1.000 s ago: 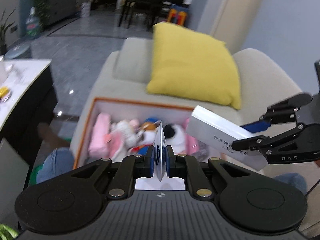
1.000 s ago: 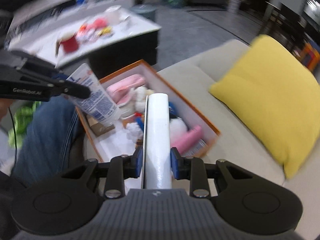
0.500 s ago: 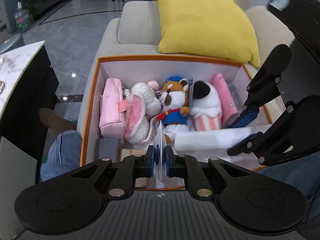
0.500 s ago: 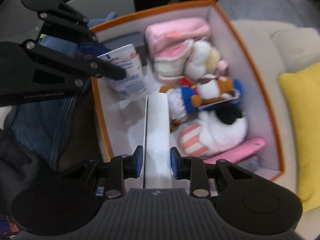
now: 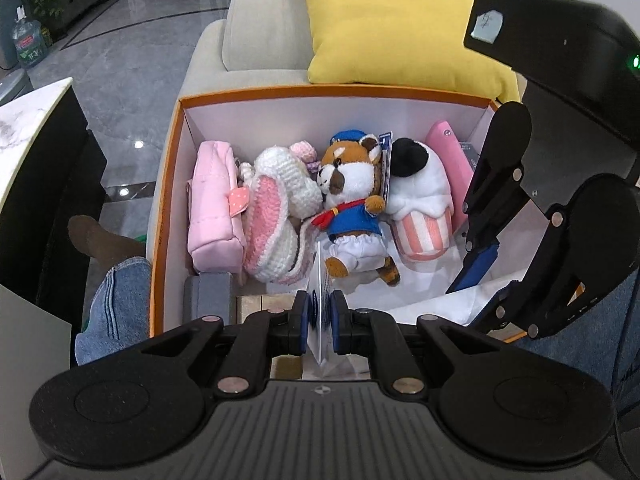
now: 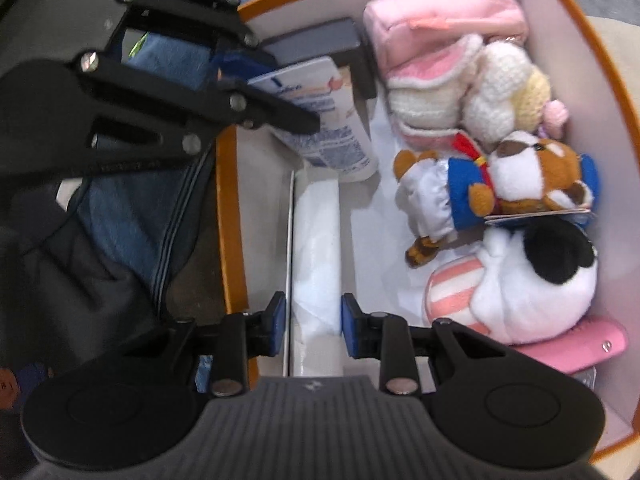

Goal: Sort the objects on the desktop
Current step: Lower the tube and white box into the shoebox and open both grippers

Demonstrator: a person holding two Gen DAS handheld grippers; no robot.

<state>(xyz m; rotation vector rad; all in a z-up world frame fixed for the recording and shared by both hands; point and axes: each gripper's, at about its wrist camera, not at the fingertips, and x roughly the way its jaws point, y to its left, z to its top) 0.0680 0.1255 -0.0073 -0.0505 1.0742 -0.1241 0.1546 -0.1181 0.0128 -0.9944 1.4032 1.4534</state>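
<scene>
I find the orange-rimmed box [image 5: 176, 184] on the sofa already well stocked. Along its far side lie a pink pouch [image 5: 214, 208], a crocheted pink-and-white toy [image 5: 280, 216], a raccoon plush in a blue jacket [image 5: 352, 204], a cupcake-shaped plush [image 5: 420, 200] and a pink case [image 5: 450, 152] against the end wall. A grey block [image 6: 320, 46] sits in the near corner. I judge these items sorted.

Two items are in hand, both inside the box outline. My left gripper [image 5: 320, 320] has its jaws together on the flat crimped end of a white-and-blue tube [image 6: 320, 120]; the right wrist view shows the tube's body hanging low over the box floor, beside the grey block. My right gripper [image 6: 314, 326] is clamped across a white rectangular box [image 6: 316, 248], which lies lengthwise along the near wall; I cannot tell whether it rests on the floor.

Outstanding, in my judgement: release both items and withdraw. Whether further objects wait outside the box, I cannot tell; a marble-topped table edge [image 5: 28, 116] shows, its surface mostly out of view.
</scene>
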